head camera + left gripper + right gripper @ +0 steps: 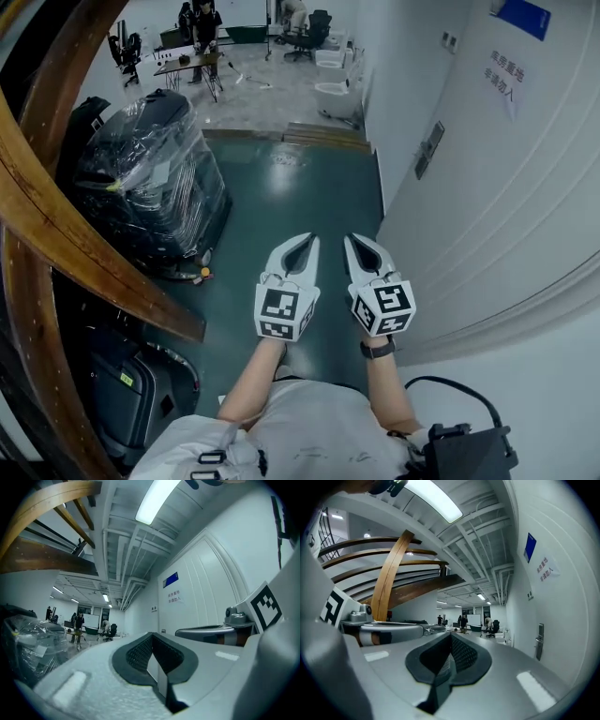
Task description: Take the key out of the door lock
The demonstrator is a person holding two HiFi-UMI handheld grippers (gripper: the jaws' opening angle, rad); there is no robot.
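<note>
**Lock plate** [428, 150]: dark upright plate with a lever handle, set in the white door [487, 197]. It also showed in the right gripper view [539, 641]. All places below are given from this plate.

**Key**: the task's thing, presumably seated in the plate. At this range it was too small to make out in any view, so its exact spot and angle could not be told.

**Right gripper** [356, 242]: well short of the plate, nearer the person, and to its left. Its fingers [461, 656] were pressed together with nothing between them.

**Left gripper** [306, 240]: further left of the plate than the right one and just beside it. Its fingers [133, 656] were likewise closed on nothing.

**Plastic-wrapped machine** [150, 178]: far left of the plate, across the green floor [300, 187], and clear of the path.

**Handling note (judgement)**: the step in hand looked like the approach, with no contact made.
- The right gripper, being nearer the plate, was the natural one to lead.
- Its fingers would need to part before arrival and then close flat on the key's bow.
- The key should sit at its neutral angle, then be pulled straight out along its shaft.
- A skewed pull could bind it or slip the grip.
- The handle close by left little room.
</note>
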